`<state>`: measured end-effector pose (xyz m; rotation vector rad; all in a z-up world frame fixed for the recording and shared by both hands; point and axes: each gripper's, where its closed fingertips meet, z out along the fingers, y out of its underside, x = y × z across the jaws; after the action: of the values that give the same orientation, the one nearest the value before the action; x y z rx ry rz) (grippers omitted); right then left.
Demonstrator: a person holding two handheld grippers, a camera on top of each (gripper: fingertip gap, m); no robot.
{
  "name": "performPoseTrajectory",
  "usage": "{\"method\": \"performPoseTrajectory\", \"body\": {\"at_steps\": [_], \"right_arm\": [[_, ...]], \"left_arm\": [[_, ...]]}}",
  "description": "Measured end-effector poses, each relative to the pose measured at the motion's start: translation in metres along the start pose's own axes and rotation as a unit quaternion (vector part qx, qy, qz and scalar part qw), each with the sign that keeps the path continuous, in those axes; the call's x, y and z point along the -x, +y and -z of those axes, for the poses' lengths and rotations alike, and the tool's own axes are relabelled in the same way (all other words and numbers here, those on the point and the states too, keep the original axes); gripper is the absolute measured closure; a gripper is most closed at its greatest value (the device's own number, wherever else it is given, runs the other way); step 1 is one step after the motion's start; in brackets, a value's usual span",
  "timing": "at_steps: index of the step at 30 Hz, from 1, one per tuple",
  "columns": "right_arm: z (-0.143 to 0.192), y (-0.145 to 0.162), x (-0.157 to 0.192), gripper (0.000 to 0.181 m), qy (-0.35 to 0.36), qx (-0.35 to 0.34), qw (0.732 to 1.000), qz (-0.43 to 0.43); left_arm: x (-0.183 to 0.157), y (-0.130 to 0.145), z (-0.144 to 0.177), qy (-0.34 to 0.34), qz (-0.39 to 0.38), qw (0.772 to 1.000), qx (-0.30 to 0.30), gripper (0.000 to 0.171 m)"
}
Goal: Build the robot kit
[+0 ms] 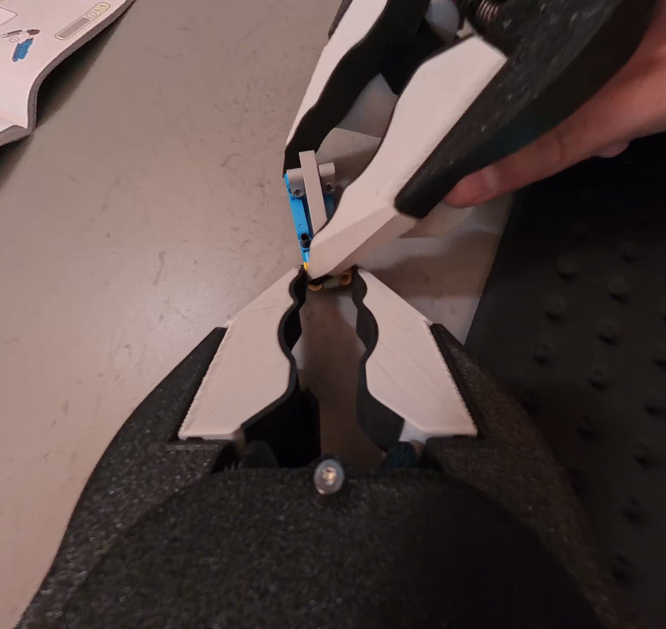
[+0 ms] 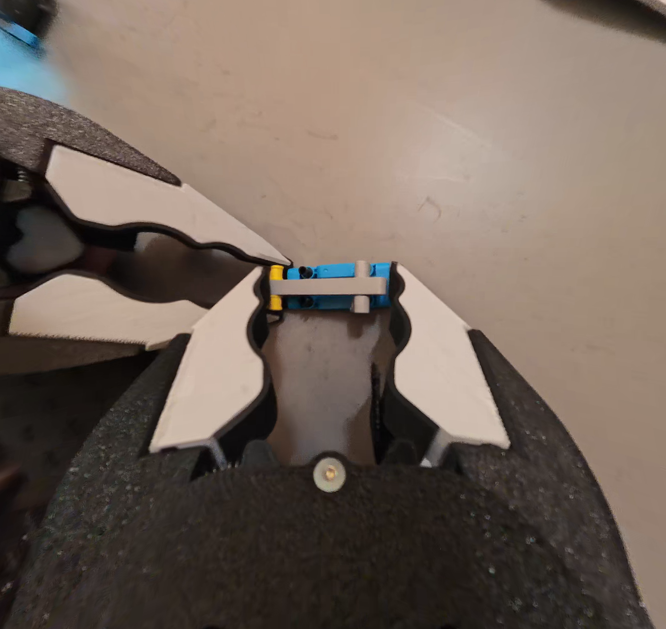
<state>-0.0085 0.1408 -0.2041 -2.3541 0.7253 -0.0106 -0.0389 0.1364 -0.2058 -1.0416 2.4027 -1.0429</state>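
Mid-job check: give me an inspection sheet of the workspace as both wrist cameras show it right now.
Surface: grey table, scuffed and marked.
Job's things: small blue, grey and yellow brick assembly, held off the table; its yellow pin end faces the left gripper.
Clutter: open instruction booklet at the table's far side; blurred blue and black object at the edge of the right wrist view.
Grippers: right gripper shut on the assembly; left gripper narrowly parted around the yellow pin end, grip unclear.
Cables: nothing seen.
Surroundings: a hand on the right gripper; dark studded mat beside the table.
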Motion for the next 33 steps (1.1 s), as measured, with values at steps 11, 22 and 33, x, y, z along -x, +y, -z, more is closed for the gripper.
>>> {"method": "performPoseTrajectory", "body": {"at_steps": [11, 22, 33], "right_arm": [[-0.0048, 0.0030, -0.0009, 0.108, 0.050, 0.057, 0.996, 0.052], [-0.0045, 0.0036, -0.0015, 0.109, 0.065, 0.042, 0.996, 0.050], [-0.0030, 0.0042, -0.0018, 0.110, 0.031, 0.047, 0.995, 0.077]], "left_arm": [[-0.0003, 0.0002, 0.0000, -0.005, -0.006, 1.000, 0.000, 0.148], [0.0007, -0.0015, -0.0009, -0.037, -0.031, 0.999, 0.000, 0.147], [-0.0031, -0.0020, 0.0002, -0.041, -0.053, 0.998, 0.001, 0.147]]}}
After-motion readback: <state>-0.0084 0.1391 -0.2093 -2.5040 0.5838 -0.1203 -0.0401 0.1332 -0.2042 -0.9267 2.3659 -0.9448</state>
